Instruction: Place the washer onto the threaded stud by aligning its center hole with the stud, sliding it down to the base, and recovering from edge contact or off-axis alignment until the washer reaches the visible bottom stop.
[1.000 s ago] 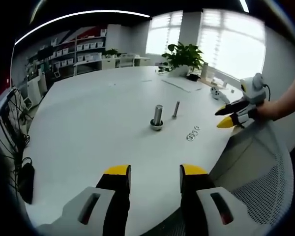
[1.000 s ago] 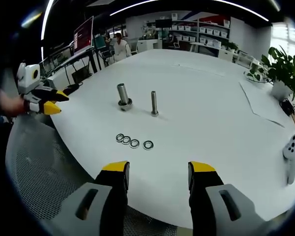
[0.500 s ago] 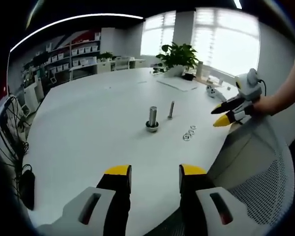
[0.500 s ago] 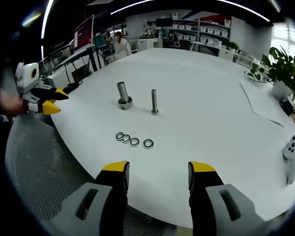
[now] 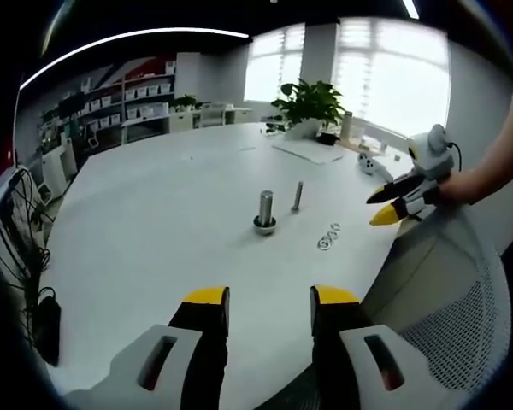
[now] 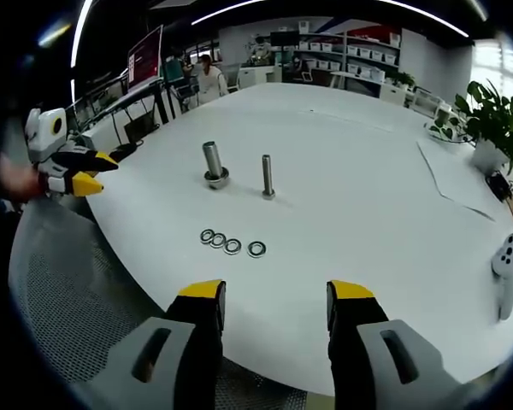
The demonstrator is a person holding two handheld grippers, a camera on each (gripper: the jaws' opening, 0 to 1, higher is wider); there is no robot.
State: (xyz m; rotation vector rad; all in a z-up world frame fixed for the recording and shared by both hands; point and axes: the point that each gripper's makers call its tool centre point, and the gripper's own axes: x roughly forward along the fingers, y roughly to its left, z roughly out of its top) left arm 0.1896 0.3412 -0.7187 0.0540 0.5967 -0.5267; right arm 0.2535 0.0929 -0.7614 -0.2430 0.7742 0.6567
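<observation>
Right gripper [image 6: 274, 301] hovering at the white desk [image 6: 368, 196] edge, jaws standing apart; four washers [image 6: 232, 245] lying in a row near two upright studs [image 6: 239, 173].

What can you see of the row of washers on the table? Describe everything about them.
The washers are four small flat metal rings, silvery with dark centre holes. They lie flat on the white table in a short, slightly curved row; the three on one side sit close together, perhaps touching, and the fourth lies a little apart. They rest nearer the table's edge than the two upright metal posts. Nothing grips them; both grippers are away from them.
</observation>
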